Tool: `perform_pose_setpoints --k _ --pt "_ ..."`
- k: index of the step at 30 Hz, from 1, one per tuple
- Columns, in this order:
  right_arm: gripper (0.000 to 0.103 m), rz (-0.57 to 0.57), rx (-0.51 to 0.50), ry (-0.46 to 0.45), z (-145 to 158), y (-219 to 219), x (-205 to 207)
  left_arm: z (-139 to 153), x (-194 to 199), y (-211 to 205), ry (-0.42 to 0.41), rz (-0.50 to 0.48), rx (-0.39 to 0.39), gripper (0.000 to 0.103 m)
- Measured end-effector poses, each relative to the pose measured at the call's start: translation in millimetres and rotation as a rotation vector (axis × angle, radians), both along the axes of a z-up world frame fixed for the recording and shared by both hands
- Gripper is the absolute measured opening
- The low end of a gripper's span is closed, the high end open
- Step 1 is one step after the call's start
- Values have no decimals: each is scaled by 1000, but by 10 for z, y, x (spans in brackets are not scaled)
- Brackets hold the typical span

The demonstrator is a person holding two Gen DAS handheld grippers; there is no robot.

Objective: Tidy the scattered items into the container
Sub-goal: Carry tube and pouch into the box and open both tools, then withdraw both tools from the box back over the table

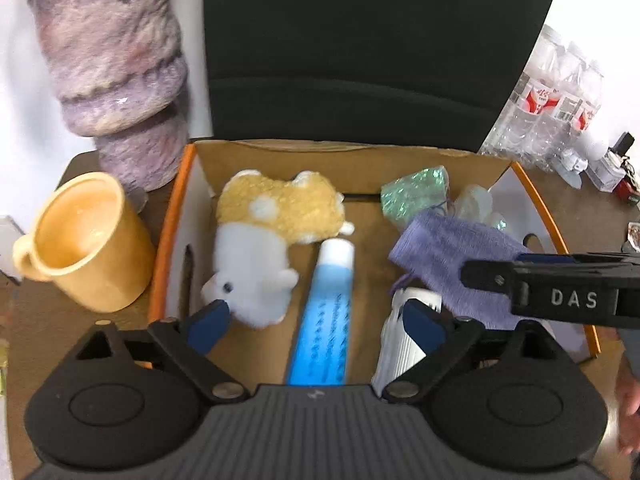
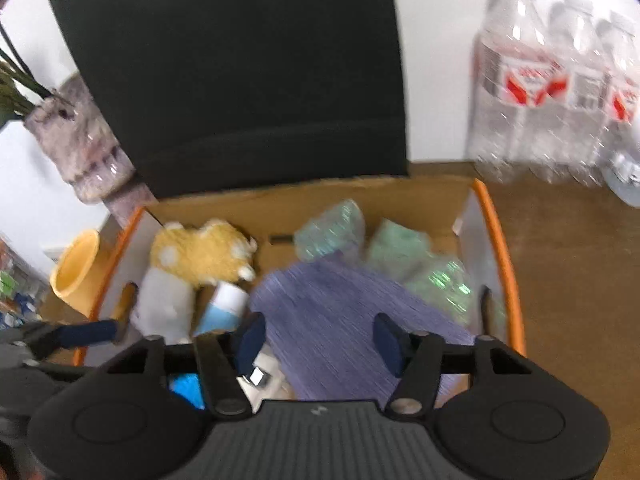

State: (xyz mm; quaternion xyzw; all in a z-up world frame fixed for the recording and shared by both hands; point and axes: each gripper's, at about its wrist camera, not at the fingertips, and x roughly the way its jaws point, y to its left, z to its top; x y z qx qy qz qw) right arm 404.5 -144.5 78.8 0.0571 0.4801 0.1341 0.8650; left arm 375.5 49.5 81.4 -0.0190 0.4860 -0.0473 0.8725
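An open cardboard box [image 1: 176, 216] with orange rims holds a yellow-and-white plush toy [image 1: 264, 236], a blue tube [image 1: 326, 312], a white bottle [image 1: 404, 344], green shiny packets [image 1: 412, 196] and a purple cloth [image 1: 452, 256]. My left gripper [image 1: 316, 320] is open above the box's near end, over the tube. My right gripper [image 2: 320, 340] is open just above the purple cloth [image 2: 340, 312], inside the box [image 2: 496, 248]; its finger [image 1: 560, 292] reaches in from the right in the left wrist view. The plush [image 2: 200, 256] and packets [image 2: 400, 252] also show in the right wrist view.
A yellow mug [image 1: 84, 240] stands left of the box beside a purple fuzzy vase [image 1: 116, 72]. A black chair back [image 1: 360, 48] rises behind the box. A pack of water bottles [image 2: 552, 92] stands at the back right on the brown table [image 2: 572, 280].
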Motion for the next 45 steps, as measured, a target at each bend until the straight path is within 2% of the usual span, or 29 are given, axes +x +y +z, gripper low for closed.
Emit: perform_pose_setpoints --k 2,4,6,8,11,15,23,31,36,39,41,45 --pt "63 11 -38 42 15 -45 -68 67 -74 16 10 -2 10 97" --pt "64 6 -71 73 46 -105 -168 118 -204 19 7 -1 3 103" --pt "71 -1 -98 88 80 -177 -307 122 -323 27 32 0 -10 103" --pt "72 -8 -106 105 144 -262 -450 122 -444 28 63 5 -16 103" --pt "76 -13 -103 116 256 -349 -692 212 -692 22 60 30 1 103" --pt "81 20 -138 115 335 -341 -1050 300 -998 4 79 6 -21 103" --pt "81 47 -120 112 396 -302 -1617 453 -1582 -7 23 24 4 103" --pt "87 88 -49 25 351 -289 -2318 382 -2299 -154 -73 49 49 103" --pt "89 65 -23 -48 190 -375 -2899 104 -3015 -167 -174 71 -19 103" --pt "89 50 9 -140 -8 -435 -3329 -134 -3395 -165 -248 103 -30 103" --pt "90 35 21 -208 -190 -453 -3589 -309 -3589 -189 -303 106 0 103" --pt "90 19 -53 -319 -546 -402 -3894 -613 -3734 -257 -365 87 141 103"
